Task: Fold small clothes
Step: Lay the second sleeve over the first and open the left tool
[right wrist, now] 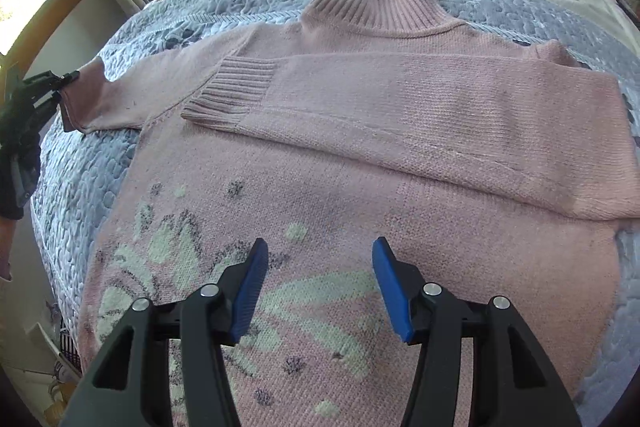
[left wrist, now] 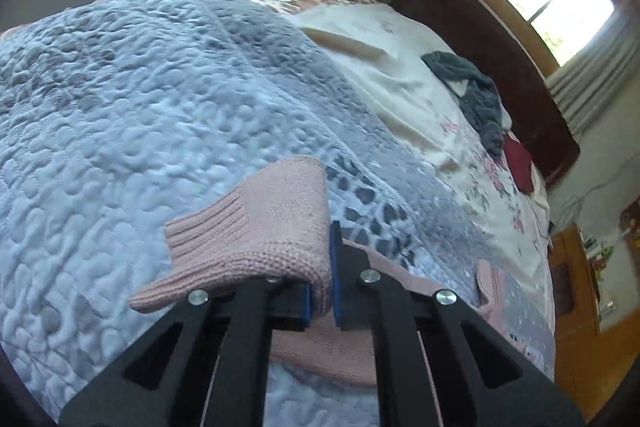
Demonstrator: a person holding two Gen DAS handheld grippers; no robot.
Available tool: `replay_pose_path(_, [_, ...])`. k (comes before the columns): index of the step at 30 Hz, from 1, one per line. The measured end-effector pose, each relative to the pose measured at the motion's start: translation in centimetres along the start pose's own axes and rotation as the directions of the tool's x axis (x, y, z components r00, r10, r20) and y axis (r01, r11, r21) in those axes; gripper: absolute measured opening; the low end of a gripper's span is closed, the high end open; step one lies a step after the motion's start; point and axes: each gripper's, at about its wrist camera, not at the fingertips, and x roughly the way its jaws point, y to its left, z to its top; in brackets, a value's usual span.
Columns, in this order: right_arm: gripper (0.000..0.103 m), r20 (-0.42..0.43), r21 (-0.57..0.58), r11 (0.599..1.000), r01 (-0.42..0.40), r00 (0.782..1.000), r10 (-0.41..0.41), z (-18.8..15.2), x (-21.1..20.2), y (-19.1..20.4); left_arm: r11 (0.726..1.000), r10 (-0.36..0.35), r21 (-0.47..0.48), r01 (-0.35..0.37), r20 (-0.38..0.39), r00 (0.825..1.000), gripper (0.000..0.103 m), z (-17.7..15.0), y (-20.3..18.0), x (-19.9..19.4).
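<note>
So the pink knit sweater [right wrist: 360, 163] is lying flat on the quilted bedspread [right wrist: 96, 163] of the bed, one sleeve already lying across the chest. The left hand-held gripper [left wrist: 322, 291] is pinching the other sleeve's cuff [left wrist: 256, 227] out to the side, while the right hand-held gripper [right wrist: 316, 287] is hovering over the flower pattern with its jaws spread wide, holding nothing. My worry: that grip looks shallow, so the stretchy knit could be slipping out mid-fold, or dragging the body and rumpling the folded sleeve [right wrist: 400, 107].
</note>
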Motion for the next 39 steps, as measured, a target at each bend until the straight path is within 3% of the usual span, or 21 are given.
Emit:
replay_pose_path(4, [0.055,0.010,0.025,1.000,0.013,1.000,-0.014,-0.5,-0.8,-1.6,0.992,-0.046,0.112,0.049,-0.033,0.998,0.005,-3.4,-5.9,1.2])
replay_pose_path(9, [0.055,0.019,0.052,0.998,0.024,1.000,-0.025,-0.9,-1.3,-3.4,0.964,-0.132,0.222,0.147,-0.081,0.988,0.005,-8.0,-13.0,2.4])
replay_pose_path(17, [0.055,0.018,0.097,0.995,0.009,1.000,-0.011,-1.8,-1.1,-5.8,0.933,-0.221,0.240,0.267,-0.202,0.954,0.005,-14.4,-20.2,6.2])
replay_pose_path(26, [0.055,0.015,0.106,0.994,-0.010,1.000,0.008,-1.9,-0.7,-6.3,0.951,-0.148,0.221,0.219,-0.296,0.944,0.006,-18.9,-20.1,11.6])
replay_pose_path(31, [0.055,0.005,0.110,0.994,-0.003,1.000,0.003,-1.7,-0.7,-6.2,0.951,-0.114,0.231,0.203,-0.351,0.929,0.015,-20.5,-19.3,13.4])
replay_pose_path(35, [0.055,-0.011,0.117,0.993,0.007,1.000,-0.006,-1.1,-0.6,-6.0,0.941,-0.132,0.239,0.241,-0.397,0.908,0.019,-20.8,-18.6,12.2])
replay_pose_path(37, [0.055,-0.010,0.115,0.993,0.004,1.000,-0.003,-0.4,-0.9,-5.6,0.928,-0.153,0.249,0.276,-0.421,0.894,0.027,-20.5,-17.9,10.3])
replay_pose_path(39, [0.055,0.003,0.103,0.995,-0.016,1.000,0.016,0.7,-1.5,-4.9,0.918,-0.153,0.277,0.285,-0.416,0.897,0.029,-19.8,-16.7,7.9])
